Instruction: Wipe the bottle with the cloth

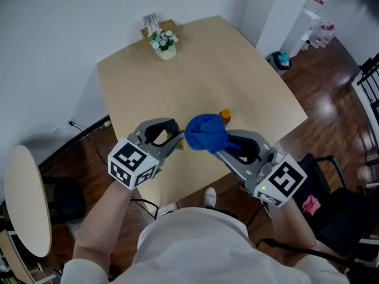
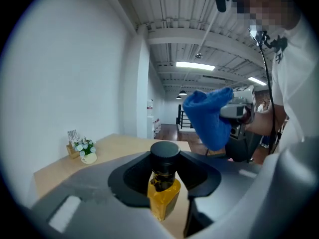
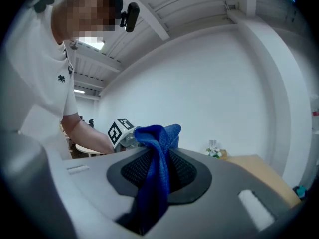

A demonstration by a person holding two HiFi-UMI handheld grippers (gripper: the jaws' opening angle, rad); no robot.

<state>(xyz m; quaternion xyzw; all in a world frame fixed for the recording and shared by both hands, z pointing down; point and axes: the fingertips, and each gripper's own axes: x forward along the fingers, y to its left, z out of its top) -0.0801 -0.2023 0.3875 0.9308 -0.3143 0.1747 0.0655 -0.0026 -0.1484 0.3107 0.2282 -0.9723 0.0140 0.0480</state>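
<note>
1. Two claws are held up over the near edge of the tan surface [image 1: 177, 87], one in each of the person's hands.
2. Left claw [image 1: 176, 139] is closed on the bottle [image 2: 164, 193]. The jaws pinch the neck and shoulder. Black cap on top, yellow liquid below.
3. The bottle sits upright between the jaws in the left gripper view, lifted clear of the surface.
4. Right claw [image 1: 220, 149] is clamped on the blue cloth [image 1: 205, 133]. A fold runs down between the jaws and a bunch sticks out past the tips.
5. In the left gripper view the cloth hangs up and right of the cap, near it but with a gap showing.
6. In the head view the cloth bunch lies between the two claws and covers the bottle.
7. A small flower pot [image 1: 164, 43] stands at the far corner of the surface, with a card stand [image 1: 151, 22] just behind it.
8. A round side table [image 1: 26, 200] stands at left on the dark wood floor.
</note>
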